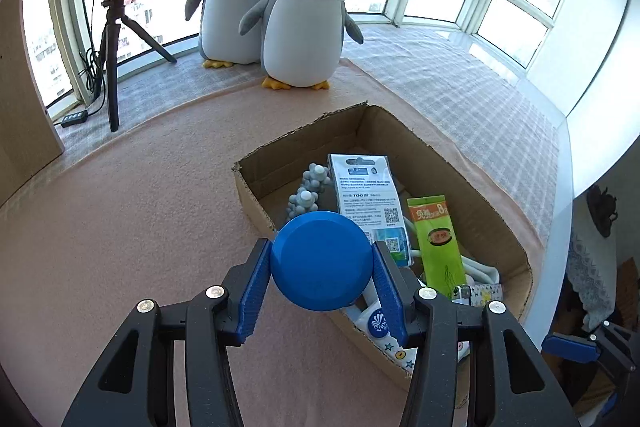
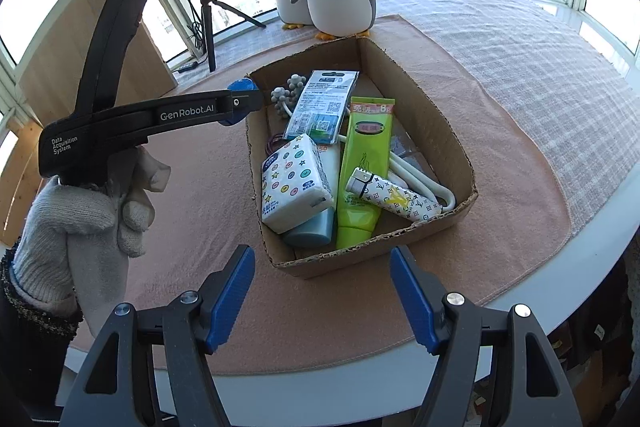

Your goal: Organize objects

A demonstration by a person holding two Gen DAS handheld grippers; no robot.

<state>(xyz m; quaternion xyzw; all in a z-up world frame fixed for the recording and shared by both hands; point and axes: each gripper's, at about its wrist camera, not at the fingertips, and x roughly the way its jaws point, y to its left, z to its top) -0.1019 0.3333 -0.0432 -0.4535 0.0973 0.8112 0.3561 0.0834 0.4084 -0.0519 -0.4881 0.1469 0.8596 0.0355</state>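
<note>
The fingers point(image 1: 256, 283) of the left gripper point(image 1: 322, 267) are clenched on a blue round object point(image 1: 322, 261), one blue pad pressing each side of it, and they carry it in the air. From the right wrist view the object point(image 2: 242, 85) hangs just at the near-left edge of the cardboard box point(image 2: 424, 99), close to its corner and not yet clearly inside. A gloved hand point(image 2: 80, 219) grips the handle behind it.

The right gripper point(image 2: 322, 291) is released, its fingers spread wide with nothing between them, hovering over the pink mat point(image 2: 192, 163) on the table, just short of the box's near wall.

The box already holds a white carded pack point(image 2: 320, 103), a green tube point(image 2: 362, 163), a star-patterned tissue pack point(image 2: 294, 183), a patterned lighter-like item point(image 2: 396, 199) and a grey bobbled thing point(image 2: 286, 91).

The step in hand looks like delivery: the blue object seems to be the last loose thing. The next move probably calls for carrying it further over the rim to a free spot near the grey bobbled thing, lowering, then opening. Dropping too early risks it rolling off outside the wall.
</note>
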